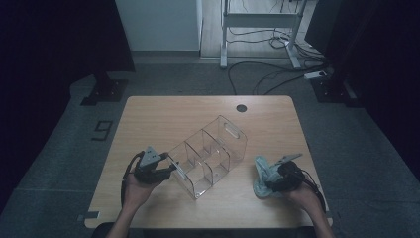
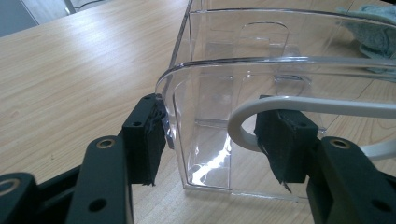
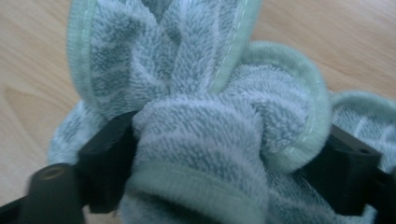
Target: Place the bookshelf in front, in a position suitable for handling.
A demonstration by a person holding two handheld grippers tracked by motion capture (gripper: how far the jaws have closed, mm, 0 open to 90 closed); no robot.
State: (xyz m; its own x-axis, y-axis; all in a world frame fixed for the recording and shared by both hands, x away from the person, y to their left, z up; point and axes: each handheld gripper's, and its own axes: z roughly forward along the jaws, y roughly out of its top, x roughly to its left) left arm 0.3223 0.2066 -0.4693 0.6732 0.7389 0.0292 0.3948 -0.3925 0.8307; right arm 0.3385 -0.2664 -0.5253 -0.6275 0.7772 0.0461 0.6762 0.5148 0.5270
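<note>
A clear plastic organizer (image 1: 210,153) with several compartments stands slantwise mid-table. My left gripper (image 1: 171,168) is at its near-left end. In the left gripper view the organizer's end wall (image 2: 261,60) faces me; the left gripper (image 2: 212,135) holds the strip between the rounded corner and the handle cut-out, one pad (image 2: 144,140) against the corner, the other against the cut-out's white edge. A pale green towel (image 1: 262,171) lies bunched at the table's right. My right gripper (image 1: 275,181) is shut on it, and its jaws (image 3: 224,158) pinch a thick fold of the towel (image 3: 201,140).
The wooden table (image 1: 163,114) has a round cable hole (image 1: 241,107) near its far edge. Beyond it stand a white desk frame (image 1: 257,20) and loose floor cables (image 1: 277,74). The towel's edge (image 2: 373,28) shows past the organizer.
</note>
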